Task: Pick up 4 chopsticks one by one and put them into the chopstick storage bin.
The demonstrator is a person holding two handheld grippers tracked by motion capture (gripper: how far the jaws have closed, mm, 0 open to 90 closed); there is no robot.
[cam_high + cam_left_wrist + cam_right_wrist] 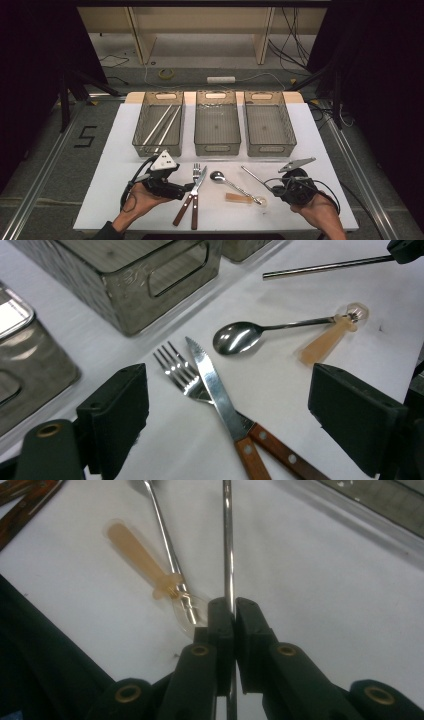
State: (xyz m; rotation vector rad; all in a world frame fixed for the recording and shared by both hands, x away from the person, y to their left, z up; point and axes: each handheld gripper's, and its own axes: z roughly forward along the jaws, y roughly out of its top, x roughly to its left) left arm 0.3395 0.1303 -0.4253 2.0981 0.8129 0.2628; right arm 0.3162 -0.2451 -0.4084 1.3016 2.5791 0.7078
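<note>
The knife (217,392) and fork (181,375) had polished, reflective metal heads and riveted, reddish-brown wooden handles. The spoon (237,336) was glossy metal, mirror-bright in the bowl. The thin rod (228,540) was smooth, shiny metal. The small clear spoon (145,562) looked translucent amber plastic. The bins (217,125) appeared smoky, semi-transparent plastic. The table (125,150) was matt white.

The high view looks forward and down on the whole table (310,125) from above the person's side. The left gripper view sits close and low, facing along its tongs (227,410) across the fork (175,372), knife (215,390) and spoon (235,337). The right gripper view looks from very near along its tongs (234,617) down the metal rod (227,540). All three views share the spoon and rod.
</note>
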